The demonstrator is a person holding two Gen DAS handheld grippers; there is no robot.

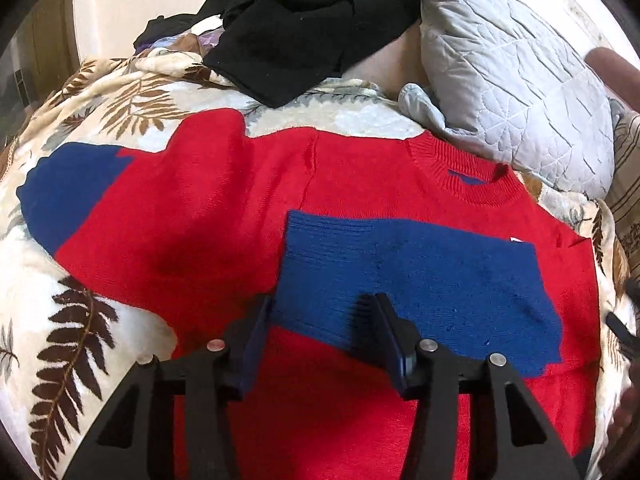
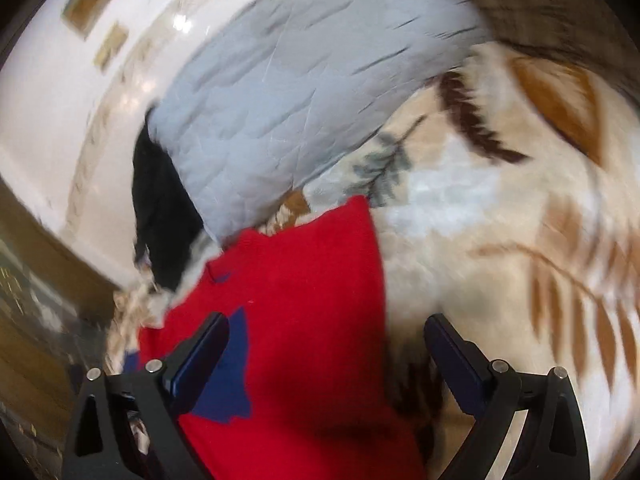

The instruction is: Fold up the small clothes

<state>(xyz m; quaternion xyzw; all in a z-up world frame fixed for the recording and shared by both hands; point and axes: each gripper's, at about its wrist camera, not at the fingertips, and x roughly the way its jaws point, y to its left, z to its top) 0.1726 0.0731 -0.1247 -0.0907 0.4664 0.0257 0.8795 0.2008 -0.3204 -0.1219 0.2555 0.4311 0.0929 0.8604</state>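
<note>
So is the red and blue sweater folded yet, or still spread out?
Partly folded. The sweater lies flat on the leaf-print blanket; one blue-cuffed sleeve is folded across its chest, the other sleeve still stretches outward.

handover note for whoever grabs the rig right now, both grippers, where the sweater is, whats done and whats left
Left gripper: jaws apart over the sweater's folded-in blue sleeve end, nothing pinched.
Right gripper: open, empty, above the sweater's right edge; that view is blurred.
Red and blue sweater: lies flat on the leaf-print blanket, collar toward the grey pillow. Black clothes are piled behind.
Done: one sleeve folded across the chest.
Left: fold in the other sleeve, still spread out, then fold the body.
</note>
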